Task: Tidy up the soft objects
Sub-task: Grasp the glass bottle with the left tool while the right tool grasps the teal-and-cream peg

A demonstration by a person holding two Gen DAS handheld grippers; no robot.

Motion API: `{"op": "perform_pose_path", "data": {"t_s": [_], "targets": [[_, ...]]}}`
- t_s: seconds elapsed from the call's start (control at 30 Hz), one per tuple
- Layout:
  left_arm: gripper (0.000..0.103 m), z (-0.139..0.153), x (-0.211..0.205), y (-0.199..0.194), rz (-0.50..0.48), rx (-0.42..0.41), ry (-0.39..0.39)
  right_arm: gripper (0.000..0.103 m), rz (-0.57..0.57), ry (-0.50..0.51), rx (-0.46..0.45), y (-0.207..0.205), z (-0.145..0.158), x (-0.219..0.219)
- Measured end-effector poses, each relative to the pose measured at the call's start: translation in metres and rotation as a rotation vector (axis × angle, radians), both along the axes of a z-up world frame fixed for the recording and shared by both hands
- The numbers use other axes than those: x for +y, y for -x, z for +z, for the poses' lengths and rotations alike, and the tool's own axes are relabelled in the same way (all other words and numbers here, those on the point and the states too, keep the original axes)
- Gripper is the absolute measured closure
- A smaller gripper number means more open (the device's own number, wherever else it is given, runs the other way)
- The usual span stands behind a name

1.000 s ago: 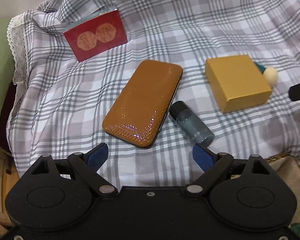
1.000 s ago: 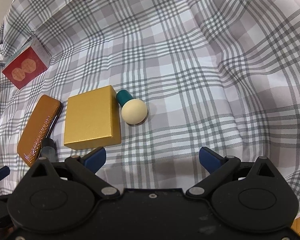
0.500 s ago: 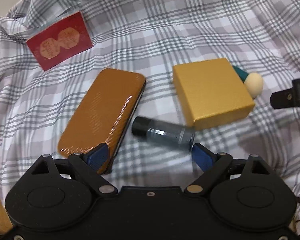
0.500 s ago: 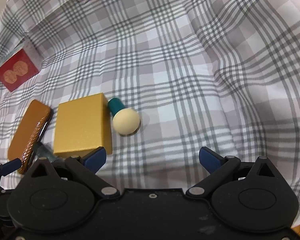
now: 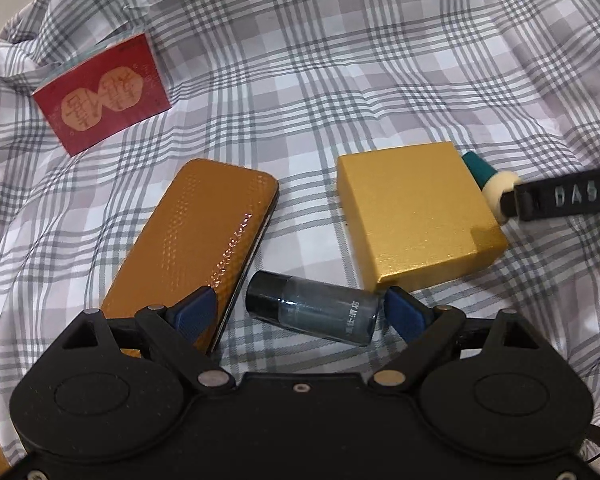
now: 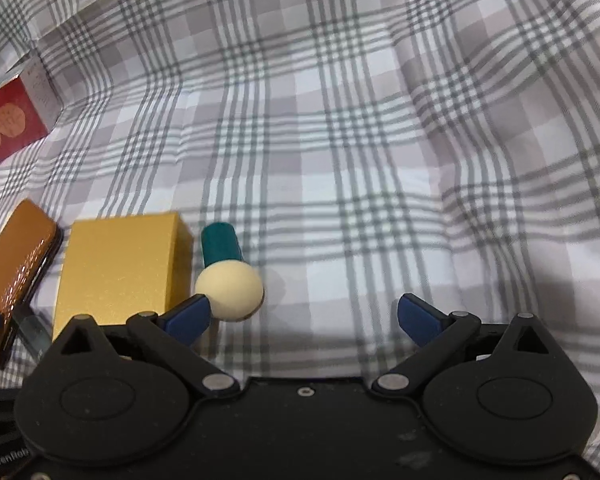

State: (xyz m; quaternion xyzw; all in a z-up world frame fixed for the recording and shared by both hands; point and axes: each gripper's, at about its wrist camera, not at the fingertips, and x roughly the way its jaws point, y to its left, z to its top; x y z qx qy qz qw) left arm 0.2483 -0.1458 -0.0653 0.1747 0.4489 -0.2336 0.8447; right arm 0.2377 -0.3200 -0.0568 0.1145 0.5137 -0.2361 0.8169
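Note:
A small dark bottle (image 5: pixel 316 312) lies on the plaid cloth between the fingers of my open left gripper (image 5: pixel 300 312). A brown textured case (image 5: pixel 196 248) lies left of it and a gold box (image 5: pixel 416 212) right of it. A cream sponge with a teal handle (image 6: pixel 228 276) lies beside the gold box (image 6: pixel 120 268). My open right gripper (image 6: pixel 304 316) has its left fingertip (image 6: pixel 188 312) close to the sponge. The sponge (image 5: pixel 492 184) is partly hidden behind the right gripper's finger in the left wrist view.
A red packet (image 5: pixel 104 96) lies at the back left on the grey plaid cloth (image 5: pixel 340 60); it also shows in the right wrist view (image 6: pixel 8 128). The cloth (image 6: pixel 380 140) is wrinkled and rises at the edges.
My left gripper has moved forward and right, so the bottle now lies between its fingers. My right gripper has moved closer to the sponge.

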Motion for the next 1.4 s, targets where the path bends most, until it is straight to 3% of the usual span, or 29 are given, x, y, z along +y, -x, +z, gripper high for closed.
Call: {"op": "perform_pose_path", "data": {"t_s": [0.2, 0.37, 0.47, 0.63, 1.0, 1.27, 1.4], "targets": [[0.016, -0.003, -0.004, 0.000, -0.030, 0.001, 0.011, 0.003, -0.101, 0.145, -0.039, 0.002, 0.016, -0.016], [0.018, -0.007, -0.003, -0.001, -0.060, 0.008, 0.026, 0.003, -0.120, 0.080, -0.046, 0.007, 0.016, -0.027], [0.033, -0.009, -0.003, -0.002, -0.092, 0.016, 0.033, 0.003, -0.120, 0.070, -0.046, 0.010, 0.016, -0.025], [0.034, -0.009, 0.001, -0.001, -0.107, 0.011, 0.043, 0.003, -0.119, 0.022, -0.056, 0.019, 0.018, -0.022], [0.034, -0.001, 0.009, 0.004, 0.037, 0.117, 0.059, 0.003, -0.088, -0.001, -0.056, 0.028, 0.018, -0.012], [0.034, 0.001, 0.011, 0.007, 0.071, 0.139, 0.060, 0.004, 0.035, 0.089, 0.032, -0.002, -0.005, -0.003], [0.034, 0.001, 0.010, 0.008, 0.068, 0.145, 0.059, 0.004, -0.119, 0.201, -0.046, 0.005, 0.019, -0.014]]}}
